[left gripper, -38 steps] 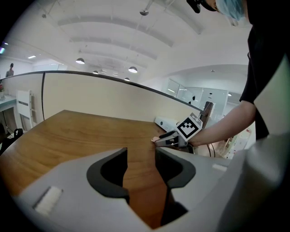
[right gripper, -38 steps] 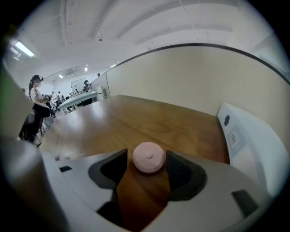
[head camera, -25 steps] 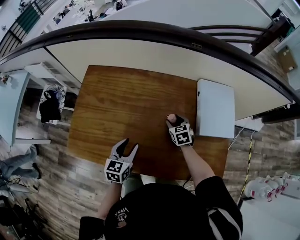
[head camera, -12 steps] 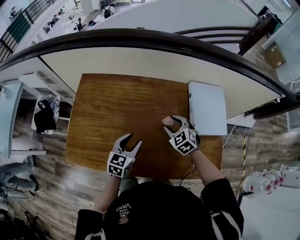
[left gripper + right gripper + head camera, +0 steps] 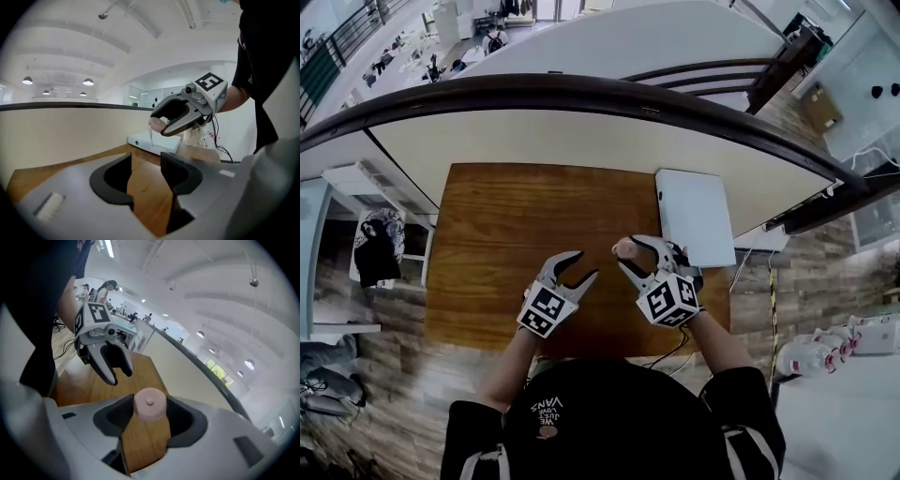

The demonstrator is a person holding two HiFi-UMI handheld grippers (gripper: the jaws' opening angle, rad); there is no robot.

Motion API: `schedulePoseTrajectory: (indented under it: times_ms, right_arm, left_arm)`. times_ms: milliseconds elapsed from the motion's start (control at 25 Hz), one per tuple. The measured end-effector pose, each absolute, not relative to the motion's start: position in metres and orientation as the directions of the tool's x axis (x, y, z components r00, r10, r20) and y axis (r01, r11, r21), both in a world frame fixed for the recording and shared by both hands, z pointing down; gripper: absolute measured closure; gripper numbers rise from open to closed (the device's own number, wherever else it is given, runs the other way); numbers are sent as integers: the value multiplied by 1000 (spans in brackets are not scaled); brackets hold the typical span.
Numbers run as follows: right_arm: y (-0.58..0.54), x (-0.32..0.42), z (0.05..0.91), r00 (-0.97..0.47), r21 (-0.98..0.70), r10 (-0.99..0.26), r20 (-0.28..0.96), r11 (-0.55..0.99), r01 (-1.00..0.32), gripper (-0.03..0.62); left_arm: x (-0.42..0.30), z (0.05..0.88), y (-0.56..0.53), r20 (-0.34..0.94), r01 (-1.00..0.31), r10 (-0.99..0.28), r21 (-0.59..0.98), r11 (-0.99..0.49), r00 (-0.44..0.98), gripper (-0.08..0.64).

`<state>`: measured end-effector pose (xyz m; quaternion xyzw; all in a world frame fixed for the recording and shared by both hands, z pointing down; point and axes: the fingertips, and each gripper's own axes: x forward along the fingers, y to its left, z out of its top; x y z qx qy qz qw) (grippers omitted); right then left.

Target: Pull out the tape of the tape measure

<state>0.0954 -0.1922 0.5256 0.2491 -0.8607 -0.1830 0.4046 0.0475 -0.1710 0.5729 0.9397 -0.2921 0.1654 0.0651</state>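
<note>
A small round pink tape measure (image 5: 624, 248) is clamped between the jaws of my right gripper (image 5: 627, 251), which is shut on it and held above the wooden table (image 5: 506, 220). In the right gripper view the pink disc (image 5: 150, 404) fills the gap between the jaws. In the left gripper view a short pale tab (image 5: 151, 137) hangs below the tape measure (image 5: 156, 123). My left gripper (image 5: 584, 263) is open and empty, a little to the left, pointing at the tape measure. Its jaws (image 5: 146, 166) stand apart.
A flat white box (image 5: 689, 216) lies at the table's right end, close behind the right gripper. A pale curved counter (image 5: 581, 131) with a dark rail runs along the far side. A cable (image 5: 670, 345) trails by the table's near edge.
Both grippers have come closer together over the table's near right part. The right one turned leftward with the tape measure; the left one moved up and right toward it.
</note>
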Motion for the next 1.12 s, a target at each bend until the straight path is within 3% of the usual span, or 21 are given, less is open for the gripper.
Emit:
schedulePoseTrajectory:
  times_ms: [600, 880, 1120]
  right_arm:
    - [-166, 62, 472, -614, 578, -613, 498, 762, -292, 367]
    - [-165, 59, 465, -625, 584, -621, 474, 752, -304, 367]
    - [-172, 69, 467, -603, 578, -641, 475, 744, -336, 367]
  left_arm:
    - [62, 513, -181, 211, -452, -446, -21, -892, 870, 383]
    - [60, 506, -178, 204, -431, -428, -32, -902, 880, 534]
    - [57, 506, -171, 205, -398, -385, 27, -917, 900, 545]
